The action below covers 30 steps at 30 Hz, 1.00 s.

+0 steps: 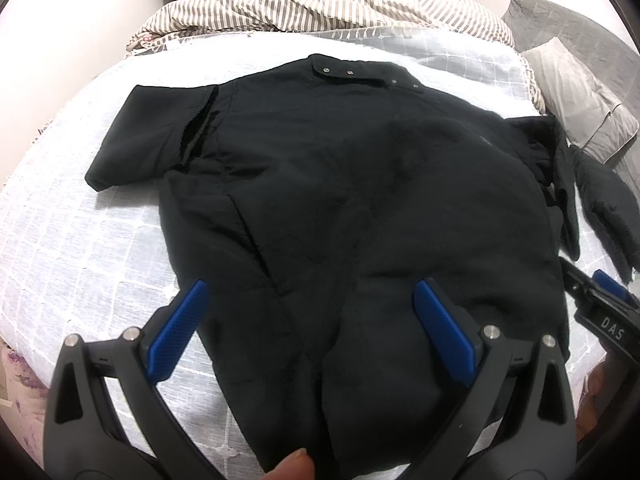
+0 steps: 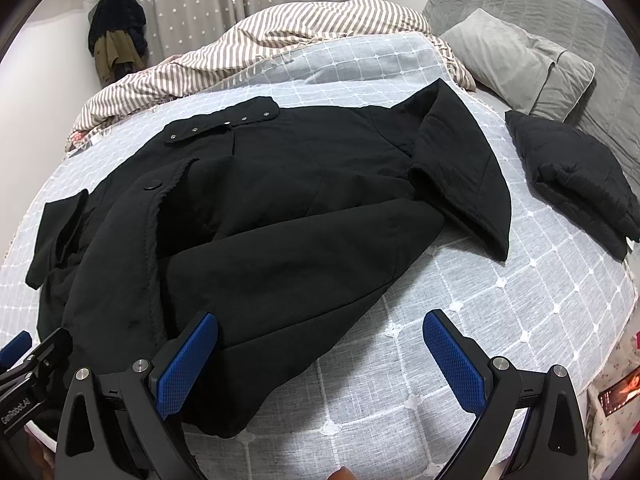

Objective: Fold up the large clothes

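A large black coat lies spread on the bed, collar with metal snaps at the far end, its hem near me. It also shows in the right wrist view, one sleeve folded across the body and the other sleeve lying out to the right. My left gripper is open and empty, hovering over the coat's near hem. My right gripper is open and empty, over the hem's right corner and the bedspread. Its body shows at the right edge of the left wrist view.
The bed carries a pale grid-patterned bedspread. A striped duvet is bunched at the far end. Grey pillows lie at the far right. A folded black garment sits right of the coat. Clothes hang by the curtain.
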Available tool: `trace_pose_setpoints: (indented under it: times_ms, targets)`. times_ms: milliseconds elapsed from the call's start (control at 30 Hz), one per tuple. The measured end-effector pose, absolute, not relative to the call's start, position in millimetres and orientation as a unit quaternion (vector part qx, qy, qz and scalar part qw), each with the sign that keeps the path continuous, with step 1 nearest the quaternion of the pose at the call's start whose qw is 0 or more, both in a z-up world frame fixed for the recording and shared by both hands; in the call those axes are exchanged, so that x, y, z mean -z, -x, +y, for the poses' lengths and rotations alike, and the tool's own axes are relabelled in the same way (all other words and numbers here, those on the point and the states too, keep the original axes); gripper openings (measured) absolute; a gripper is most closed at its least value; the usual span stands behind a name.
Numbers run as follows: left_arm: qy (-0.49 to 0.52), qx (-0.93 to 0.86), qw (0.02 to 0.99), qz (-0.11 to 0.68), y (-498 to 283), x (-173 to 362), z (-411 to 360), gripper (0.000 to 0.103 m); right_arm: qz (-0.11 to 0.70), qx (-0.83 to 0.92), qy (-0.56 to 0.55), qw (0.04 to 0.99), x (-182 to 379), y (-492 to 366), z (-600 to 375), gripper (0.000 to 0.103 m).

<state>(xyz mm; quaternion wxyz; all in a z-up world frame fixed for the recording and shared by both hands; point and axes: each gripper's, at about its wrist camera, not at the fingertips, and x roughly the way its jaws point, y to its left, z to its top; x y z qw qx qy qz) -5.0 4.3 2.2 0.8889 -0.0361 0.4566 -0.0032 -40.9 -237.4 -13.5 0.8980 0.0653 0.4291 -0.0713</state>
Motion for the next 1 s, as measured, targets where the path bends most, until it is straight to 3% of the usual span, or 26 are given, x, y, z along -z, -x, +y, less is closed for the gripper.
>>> trace_pose_setpoints:
  times_ms: [467,1000]
  targets:
    - [0.153,0.043,0.894,0.418,7,-5,48,0.102,0.396,0.003,-0.159,0.904,9,39,-280,0.103]
    - [0.222,0.006,0.846,0.484,-1,32,120,0.102,0.451,-0.103,-0.321,0.826,47,6,-289,0.103]
